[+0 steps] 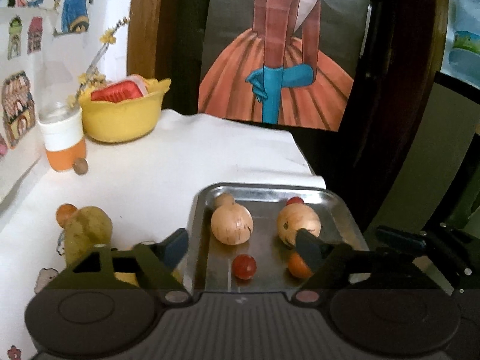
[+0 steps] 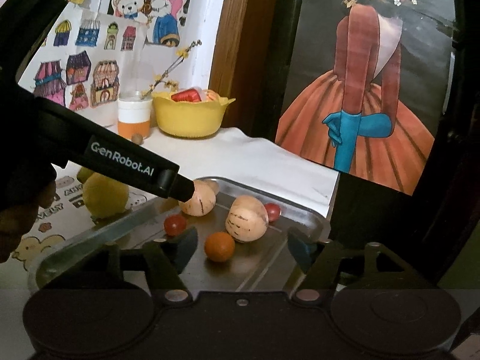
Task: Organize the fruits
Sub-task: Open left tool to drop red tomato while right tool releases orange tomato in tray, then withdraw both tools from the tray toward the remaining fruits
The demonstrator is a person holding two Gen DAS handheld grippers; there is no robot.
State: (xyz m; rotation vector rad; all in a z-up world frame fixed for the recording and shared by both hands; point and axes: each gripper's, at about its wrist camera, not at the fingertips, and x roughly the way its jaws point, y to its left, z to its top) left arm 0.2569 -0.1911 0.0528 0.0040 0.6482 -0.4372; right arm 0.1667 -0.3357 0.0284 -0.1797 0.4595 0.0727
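A steel tray [image 1: 261, 187] at the table's right edge holds two tan melons [image 1: 231, 225] [image 1: 297, 220], a smaller tan fruit [image 1: 225, 201], two red tomatoes [image 1: 244, 267] and an orange [image 1: 298, 267]. My left gripper [image 1: 241, 247] hovers open over the tray with nothing between its fingers. Its right finger overlaps the right melon in this view. In the right wrist view, a left finger [image 2: 183, 187] reaches in beside the back-left melon [image 2: 198, 201]. My right gripper [image 2: 243, 247] is open and empty, just behind the orange [image 2: 219, 246]. A yellow fruit [image 1: 87, 231] and a small orange one [image 1: 66, 213] lie left of the tray.
A yellow bowl [image 1: 123, 120] with a red packet and a white-and-orange bottle [image 1: 64, 141] stand at the back left by the stickered wall. A small brown nut [image 1: 80, 166] lies beside the bottle. Beyond the tray [image 2: 306, 213], the table drops off to dark furniture and a painting [image 1: 279, 60].
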